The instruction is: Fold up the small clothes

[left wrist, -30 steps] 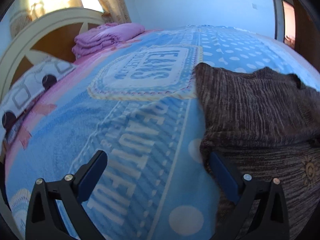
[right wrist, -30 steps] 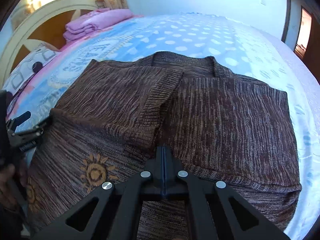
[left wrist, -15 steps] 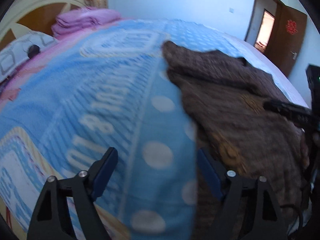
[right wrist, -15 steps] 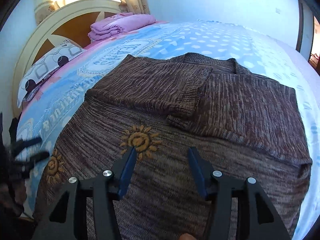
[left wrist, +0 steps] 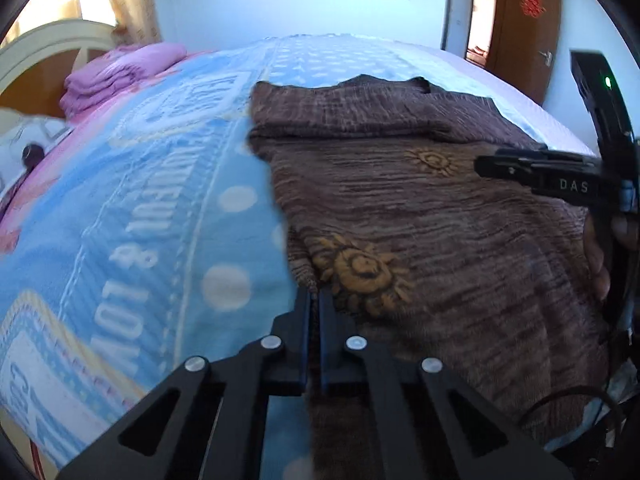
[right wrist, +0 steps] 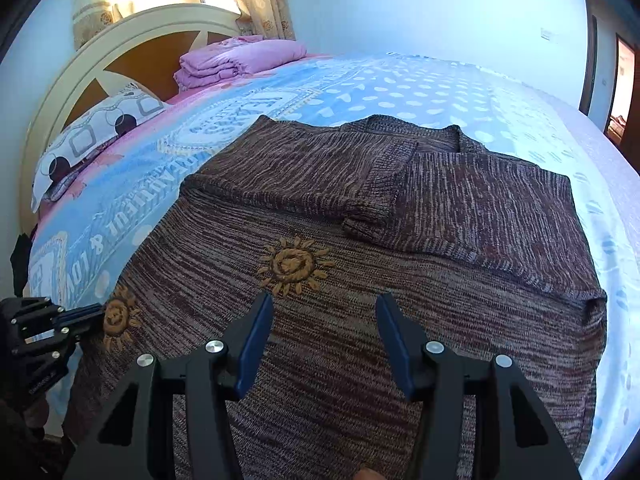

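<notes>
The bedroom was bright, with pale blue walls, a curtained window behind a cream and wood headboard (right wrist: 120, 40), and a brown door (left wrist: 528, 28) standing open at the far side. A blue bedspread (right wrist: 400, 84) with white dots and printed lettering covered the bed. Near the headboard sat a folded pink blanket (right wrist: 236, 60) and, just beside it, a pillow (right wrist: 92, 136) patterned with squares and dark circles.

The brown knitted sweater (right wrist: 360, 320) lay flat on the bedspread on the near side of the bed, its neckline pointing away toward the far wall. Both sleeves were folded in across the chest, the two cuffs meeting near the middle. Orange sun motifs (right wrist: 294, 264) dotted the lower body of the garment.

The left gripper (left wrist: 314, 300) was clenched on the sweater's edge on the side toward the headboard, down near the hem, a small peak of knit pinched between its blue-lined fingers (left wrist: 304, 340) next to one of the suns. From the right wrist view it showed at the lower left border, at that same edge.

The right gripper (right wrist: 324, 340) hung above the lower middle of the sweater with its jaws spread wide, holding nothing; I could not tell whether its tips touched the knit.
</notes>
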A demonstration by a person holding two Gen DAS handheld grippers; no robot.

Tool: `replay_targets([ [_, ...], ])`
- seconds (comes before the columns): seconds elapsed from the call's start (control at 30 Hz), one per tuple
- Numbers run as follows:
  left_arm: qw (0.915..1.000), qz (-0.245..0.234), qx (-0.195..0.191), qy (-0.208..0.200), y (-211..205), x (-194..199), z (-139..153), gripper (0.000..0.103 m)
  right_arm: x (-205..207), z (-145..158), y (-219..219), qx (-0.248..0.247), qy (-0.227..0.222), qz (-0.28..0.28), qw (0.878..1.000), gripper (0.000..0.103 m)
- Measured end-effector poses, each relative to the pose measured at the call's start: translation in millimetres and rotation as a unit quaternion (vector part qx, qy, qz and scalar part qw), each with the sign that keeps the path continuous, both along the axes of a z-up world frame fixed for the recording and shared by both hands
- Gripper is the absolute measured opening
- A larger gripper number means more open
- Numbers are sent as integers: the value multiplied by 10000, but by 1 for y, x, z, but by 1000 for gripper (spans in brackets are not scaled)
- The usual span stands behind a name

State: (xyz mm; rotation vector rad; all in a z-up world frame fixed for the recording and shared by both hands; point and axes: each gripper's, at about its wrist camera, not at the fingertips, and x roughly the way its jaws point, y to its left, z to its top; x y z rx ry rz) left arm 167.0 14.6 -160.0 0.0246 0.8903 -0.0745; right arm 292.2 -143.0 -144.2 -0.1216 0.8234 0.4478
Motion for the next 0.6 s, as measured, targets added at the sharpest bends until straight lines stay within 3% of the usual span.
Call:
replay_targets([
  [0.17, 9995, 238, 188, 14, 25, -15, 2, 0, 0, 1, -4, 121, -46, -56, 9999, 55],
  [0.3, 9995, 280, 95, 70, 29, -6, 0, 5, 0, 0, -4, 140, 19, -61, 9999, 55],
  [0.37, 9986, 374, 302, -233, 29, 3, 13, 15, 1, 3, -7, 113, 10, -96, 9999, 57],
  [0.4, 9976, 418, 382, -395, 30, 9, 21, 32, 4, 5, -9, 126, 13, -133, 9998, 58],
  [0.43, 9964, 482, 420, -555, 31, 17, 29, 59, 8, 7, -12, 157, 31, -177, 9997, 60],
  [0.5, 9918, 638, 518, -981, 32, 41, 46, 88, 20, 12, -19, 206, 53, -323, 9993, 61],
  [0.6, 9828, 708, 1039, -1355, 25, 84, 53, 90, 49, 16, -27, 370, 195, -489, 9979, 64],
])
